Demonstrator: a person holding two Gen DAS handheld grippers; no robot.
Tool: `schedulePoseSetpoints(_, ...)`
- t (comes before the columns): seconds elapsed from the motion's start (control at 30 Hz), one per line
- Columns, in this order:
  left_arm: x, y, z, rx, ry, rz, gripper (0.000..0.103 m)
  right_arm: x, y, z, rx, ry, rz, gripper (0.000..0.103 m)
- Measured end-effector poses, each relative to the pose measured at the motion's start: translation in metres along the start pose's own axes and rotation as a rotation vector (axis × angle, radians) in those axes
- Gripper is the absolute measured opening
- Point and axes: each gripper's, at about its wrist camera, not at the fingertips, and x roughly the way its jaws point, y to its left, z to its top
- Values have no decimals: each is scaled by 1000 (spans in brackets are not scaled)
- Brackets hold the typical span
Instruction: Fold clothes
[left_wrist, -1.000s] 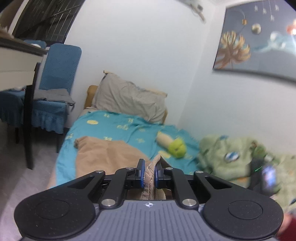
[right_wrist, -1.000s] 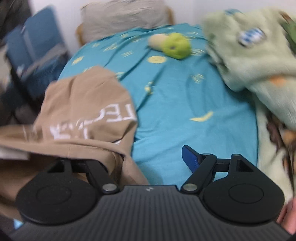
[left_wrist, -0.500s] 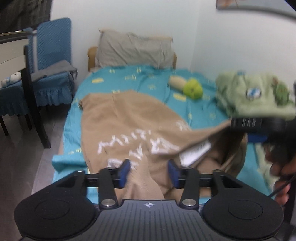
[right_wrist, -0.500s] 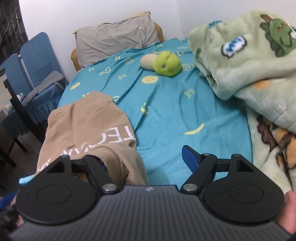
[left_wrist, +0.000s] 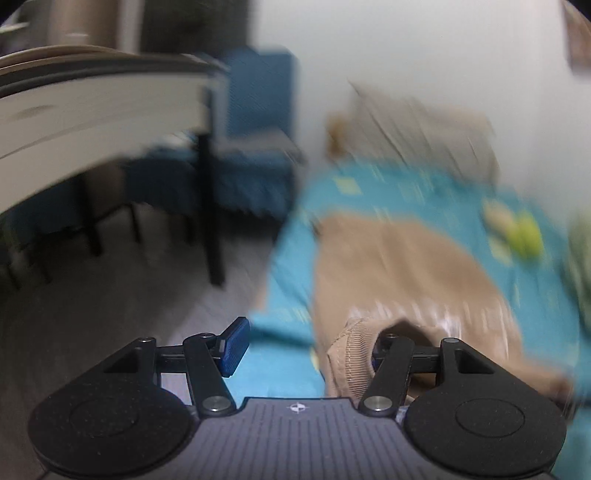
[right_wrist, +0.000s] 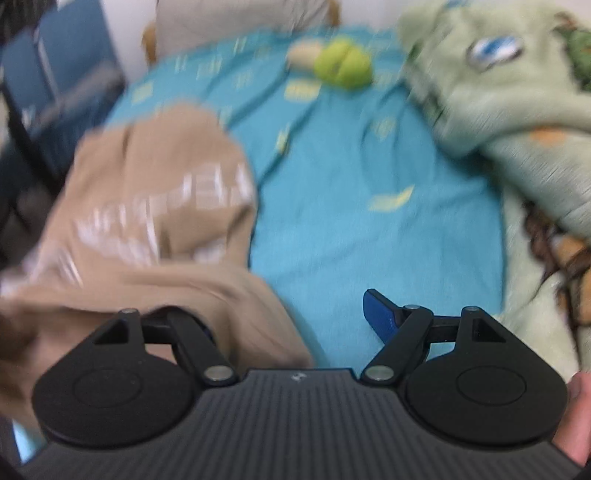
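Left wrist: tan garment (left_wrist: 406, 280) drapes the gripper's (left_wrist: 306, 350) right finger.

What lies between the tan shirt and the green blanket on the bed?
In the right wrist view, only bare teal bedsheet separates the tan shirt from the green blanket. The green plush toy sits farther back, near the pillow.
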Motion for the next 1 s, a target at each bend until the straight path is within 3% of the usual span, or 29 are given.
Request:
schedulePoseSetpoints(0.07, -13, 13, 6, -72, -71, 19, 69, 0, -2, -4, 12, 16, 15, 77)
schedulePoseSetpoints(0.1, -19, 18, 8, -101, -103, 27, 70, -7, -5, -4, 39, -23, -5, 80)
schedulePoseSetpoints(0.13, -23, 17, 8, -90, -116, 24, 71, -17, -9, -4, 74, -80, -38, 87)
schedulePoseSetpoints(0.3, -47, -6, 12, 25, -196, 1, 78, -81, -28, 16, 227, -399, -129, 87)
schedulePoseSetpoints(0.5, -126, -10, 94, -48, -385, -32, 78, -171, -23, 68, 242, -676, -107, 87)
schedulePoseSetpoints(0.67, -192, -14, 163, -109, -541, -60, 78, -263, -14, 111, 215, -835, -39, 87)
schedulePoseSetpoints(0.83, -258, -17, 231, -167, -693, -88, 78, -365, -13, 131, 193, -1008, 5, 87)
schedulePoseSetpoints(1.0, -331, -26, 292, -120, -711, -141, 78, -454, -27, 145, 196, -1088, 72, 87)
